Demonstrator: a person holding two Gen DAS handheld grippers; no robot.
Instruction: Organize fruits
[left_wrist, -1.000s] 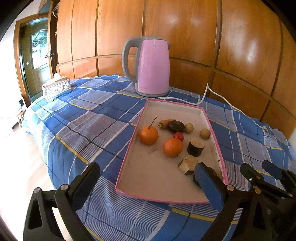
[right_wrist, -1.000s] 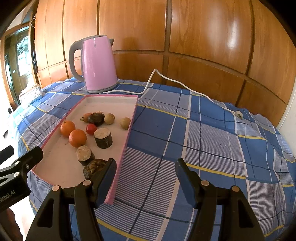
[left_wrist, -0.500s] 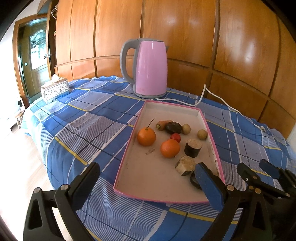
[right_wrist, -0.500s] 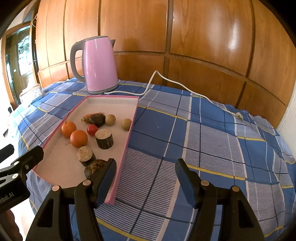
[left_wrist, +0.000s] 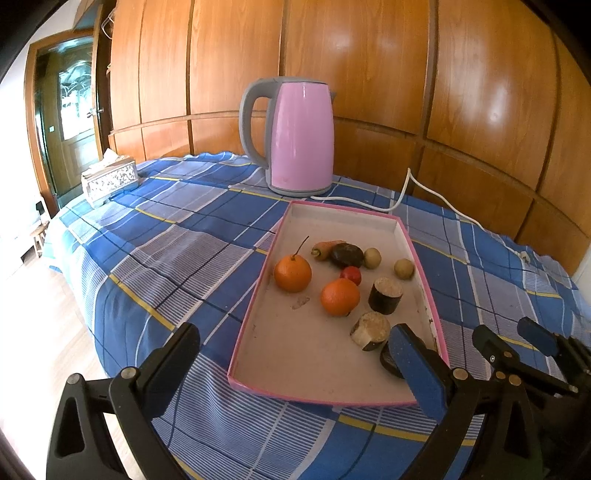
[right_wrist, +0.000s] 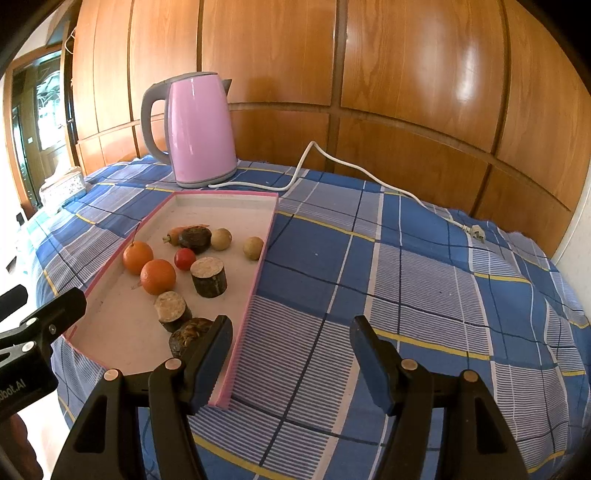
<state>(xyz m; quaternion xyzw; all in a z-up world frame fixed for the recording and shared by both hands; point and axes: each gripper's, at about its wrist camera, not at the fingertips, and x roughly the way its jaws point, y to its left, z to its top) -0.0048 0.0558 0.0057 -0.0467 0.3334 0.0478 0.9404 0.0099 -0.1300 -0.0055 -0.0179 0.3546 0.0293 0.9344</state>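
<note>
Left wrist view: the left hand-held gripper (left_wrist: 291, 363) hangs wide open and empty over the near end of a shallow pink-rimmed rectangular tray (left_wrist: 255, 295), likely poised to pick. The right hand-held gripper (right_wrist: 291, 350), also wide open and empty, straddles the tray's right rim. The tray's long axis runs away toward a pink electric kettle (left_wrist: 299, 136). Two round orange tangerines (left_wrist: 293, 273) sit mid-tray on the blue checked desk (left_wrist: 166, 258).
</note>
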